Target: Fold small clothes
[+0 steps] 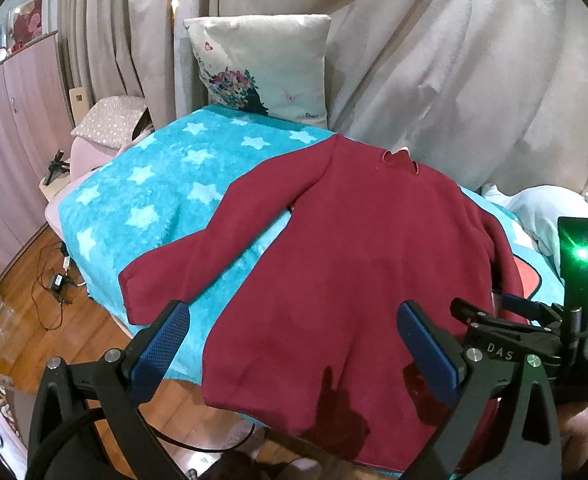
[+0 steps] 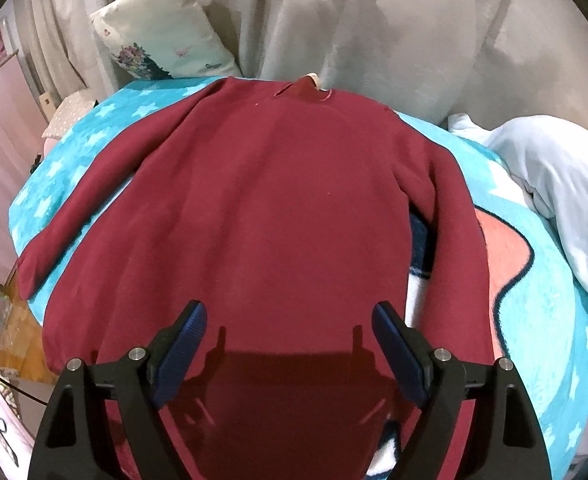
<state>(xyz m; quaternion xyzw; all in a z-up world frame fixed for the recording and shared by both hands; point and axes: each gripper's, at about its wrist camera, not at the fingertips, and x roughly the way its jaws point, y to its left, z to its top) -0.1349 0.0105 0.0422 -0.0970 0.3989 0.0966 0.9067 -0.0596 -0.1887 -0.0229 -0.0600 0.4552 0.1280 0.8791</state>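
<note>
A dark red sweater [image 2: 262, 208] lies flat, sleeves spread, on a turquoise star-patterned blanket [image 1: 162, 184] covering the bed, collar toward a butterfly cushion [image 1: 262, 68], while the left tool [image 1: 294, 344] and right tool [image 2: 290, 340] hover above its hem, both spread apart and empty.

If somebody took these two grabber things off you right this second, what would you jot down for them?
Left hand-held gripper: open, empty, over the hem.
Right hand-held gripper: open, empty, over the lower body.
The red sweater lies flat on the blue star blanket, collar toward the pillow, both sleeves spread outward.
Done: laid out flat.
Left: no fold shows yet; sleeves and body remain to be folded.
</note>
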